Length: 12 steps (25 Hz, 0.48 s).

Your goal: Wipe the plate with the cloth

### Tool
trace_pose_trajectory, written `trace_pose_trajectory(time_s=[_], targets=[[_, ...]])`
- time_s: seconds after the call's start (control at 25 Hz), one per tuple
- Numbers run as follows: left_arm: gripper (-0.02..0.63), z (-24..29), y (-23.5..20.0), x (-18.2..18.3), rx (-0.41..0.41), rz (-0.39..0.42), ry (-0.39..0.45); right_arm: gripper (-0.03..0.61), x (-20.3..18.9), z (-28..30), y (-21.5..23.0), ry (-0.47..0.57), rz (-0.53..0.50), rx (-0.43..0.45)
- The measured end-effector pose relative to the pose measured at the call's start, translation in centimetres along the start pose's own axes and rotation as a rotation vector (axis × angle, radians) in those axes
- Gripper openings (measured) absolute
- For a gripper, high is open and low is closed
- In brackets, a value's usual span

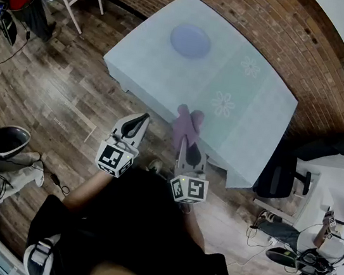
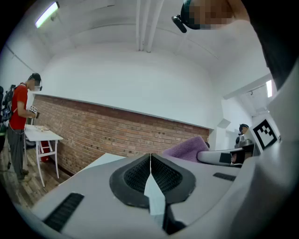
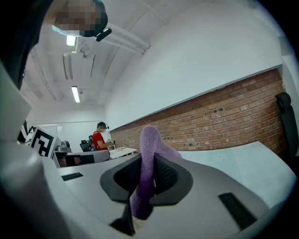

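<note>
The left hand-held gripper (image 1: 141, 118) is closed on nothing and hangs over the wooden floor (image 1: 50, 96), just short of the near edge of the tabletop (image 1: 259, 108). The right hand-held gripper (image 1: 184, 143) pinches the purple cloth (image 1: 187, 123), which stands up past its jaws at that edge. The plate (image 1: 190, 41) lies near the far edge — well apart from both, with bare tabletop between.

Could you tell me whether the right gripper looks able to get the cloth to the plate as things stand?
Probably yes: nothing stands on the table between the cloth in the right gripper and the plate, though it lies far across.
</note>
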State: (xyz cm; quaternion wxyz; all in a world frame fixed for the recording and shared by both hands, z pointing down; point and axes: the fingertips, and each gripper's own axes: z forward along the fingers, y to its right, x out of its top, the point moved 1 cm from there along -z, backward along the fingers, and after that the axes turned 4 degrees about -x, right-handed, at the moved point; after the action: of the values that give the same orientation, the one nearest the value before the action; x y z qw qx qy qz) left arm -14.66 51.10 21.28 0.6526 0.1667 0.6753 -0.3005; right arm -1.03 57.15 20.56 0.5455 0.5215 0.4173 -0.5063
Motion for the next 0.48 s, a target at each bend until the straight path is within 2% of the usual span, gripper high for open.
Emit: trace_pose_trajectory(time_s=[0.48], targets=[[0.037,-1.22,-0.24,0.39,-0.005,-0.002,0.008,0.068,0.1,-0.58,-0.98,0.019,0.031,0.0]])
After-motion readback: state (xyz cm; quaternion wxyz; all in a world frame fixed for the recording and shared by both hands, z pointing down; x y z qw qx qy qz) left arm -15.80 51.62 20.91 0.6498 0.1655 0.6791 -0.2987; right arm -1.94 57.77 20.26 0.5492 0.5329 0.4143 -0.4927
